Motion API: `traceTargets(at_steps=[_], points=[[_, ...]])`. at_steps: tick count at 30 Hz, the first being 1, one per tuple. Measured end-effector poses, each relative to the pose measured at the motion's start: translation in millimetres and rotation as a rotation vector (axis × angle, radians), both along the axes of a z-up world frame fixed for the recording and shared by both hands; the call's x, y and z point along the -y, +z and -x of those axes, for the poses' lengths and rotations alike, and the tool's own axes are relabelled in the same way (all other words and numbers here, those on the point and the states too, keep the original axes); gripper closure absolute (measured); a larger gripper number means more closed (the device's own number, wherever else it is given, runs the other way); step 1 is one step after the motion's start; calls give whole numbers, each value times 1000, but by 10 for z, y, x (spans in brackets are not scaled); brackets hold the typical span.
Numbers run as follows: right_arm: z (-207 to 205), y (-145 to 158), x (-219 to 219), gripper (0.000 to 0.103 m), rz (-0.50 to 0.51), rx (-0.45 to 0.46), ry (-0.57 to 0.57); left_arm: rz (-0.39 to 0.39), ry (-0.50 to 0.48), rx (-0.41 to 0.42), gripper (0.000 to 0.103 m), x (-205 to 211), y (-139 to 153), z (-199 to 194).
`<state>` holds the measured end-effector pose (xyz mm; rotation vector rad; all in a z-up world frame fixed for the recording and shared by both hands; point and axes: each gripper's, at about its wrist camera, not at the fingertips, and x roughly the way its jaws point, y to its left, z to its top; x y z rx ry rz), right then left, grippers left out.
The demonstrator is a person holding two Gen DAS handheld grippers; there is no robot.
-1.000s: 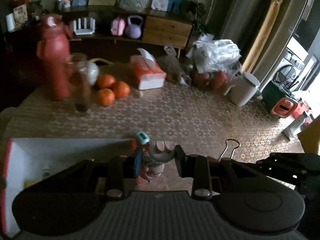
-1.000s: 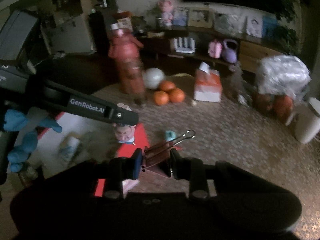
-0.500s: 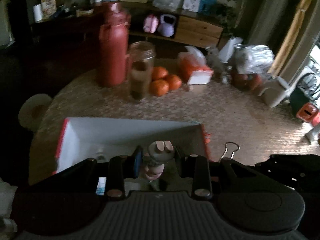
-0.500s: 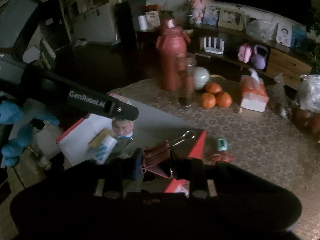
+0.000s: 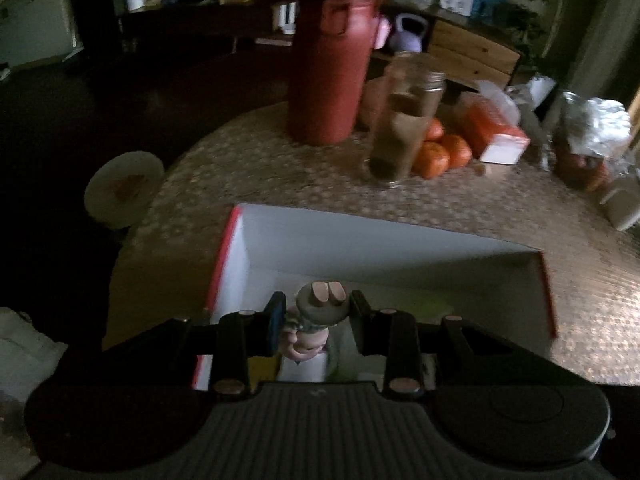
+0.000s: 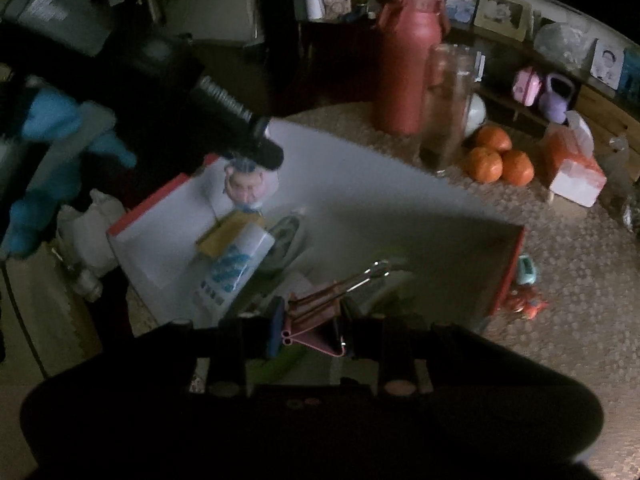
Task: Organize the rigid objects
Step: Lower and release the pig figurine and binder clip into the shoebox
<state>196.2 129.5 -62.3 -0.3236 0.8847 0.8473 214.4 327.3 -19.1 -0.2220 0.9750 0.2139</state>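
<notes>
My left gripper point(image 5: 316, 320) is shut on a small pink figurine point(image 5: 314, 324) and holds it over the near left part of a white box with red outer sides point(image 5: 360, 240). In the right wrist view the figurine point(image 6: 246, 184) hangs from the left gripper above the box point(image 6: 360, 184). My right gripper point(image 6: 310, 330) is shut on a pink binder clip point(image 6: 320, 320) over the box's near side. A white tube with blue print point(image 6: 236, 268) and a yellow item point(image 6: 228, 228) lie in the box.
A red flask point(image 5: 332, 60), a glass jar point(image 5: 404, 120), oranges point(image 5: 440, 152) and a tissue pack point(image 5: 496, 136) stand beyond the box. A small teal item point(image 6: 526, 270) and a red toy point(image 6: 524, 304) lie right of the box. The table edge and a white stool point(image 5: 124, 188) are to the left.
Both grippers have moved left and over the box with their objects still held. The left gripper now holds the figurine above the box interior; the clip is above the box too.
</notes>
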Motion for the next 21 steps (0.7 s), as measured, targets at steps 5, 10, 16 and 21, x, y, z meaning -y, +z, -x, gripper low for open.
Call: traceTargets(at_steps=[5,10,16,21], points=[[-14,-170,-60,74,40,-14,-16,0,21,-15,70,-108,-159,-94],[-25,-266,-58,74,62,-20,-17,-3,16,-34,70,-136,-308,-201],[-16,-329,-75,73,77,-38,-15,-1,7,-45,70,-113,-391,-322],[-31,-327,-63,69,77,-46,-19,-7,14,-73,70,-92,-523,-393]])
